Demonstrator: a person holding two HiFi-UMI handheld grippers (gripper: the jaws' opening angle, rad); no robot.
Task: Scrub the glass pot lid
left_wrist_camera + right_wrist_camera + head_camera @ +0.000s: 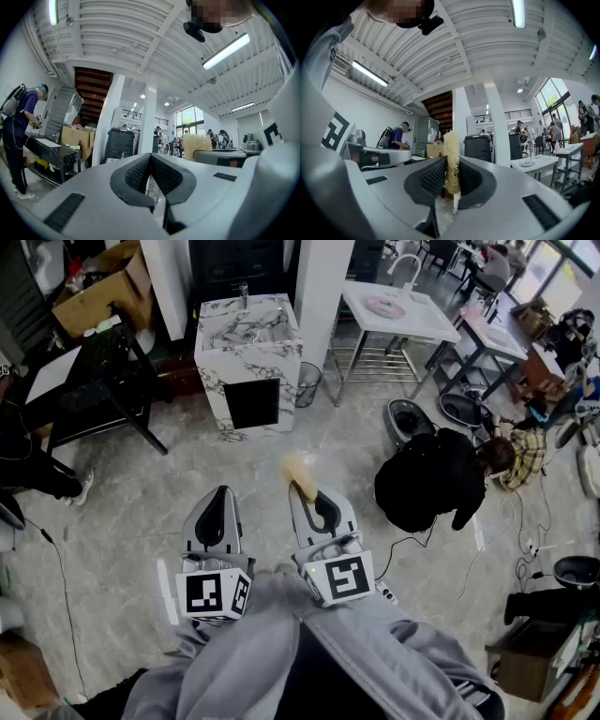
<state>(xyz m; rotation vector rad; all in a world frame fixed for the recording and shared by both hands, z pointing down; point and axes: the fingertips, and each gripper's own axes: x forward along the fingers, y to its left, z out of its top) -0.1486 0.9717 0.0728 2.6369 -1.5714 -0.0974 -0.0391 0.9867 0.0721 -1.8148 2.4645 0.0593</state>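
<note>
Pot lid: nothing in any view reads surely as glass. The nearest candidate is a round pinkish disc (384,307) lying flat on the white table (427,324) at the far side of the room, well apart from both grippers and too small to tell more. Scrub pad (451,143): pale yellow, fibrous, standing upright between the jaws of the right gripper (451,161). Both ribbed pads press its sides, and its top pokes above them. In the head view the pad is a yellow blur at that gripper's front end. Left gripper (150,158): just beside the right one, parallel, held level, jaws together with pads meeting and nothing between them. A marker cube (217,593) sits at the rear of each gripper, with grey sleeves (281,652) behind. Ahead on the grey tiled floor (141,502) stands a marble-patterned sink cabinet (248,348), left of the white table. A person in black (431,479) crouches on the floor to the right of the grippers.
</note>
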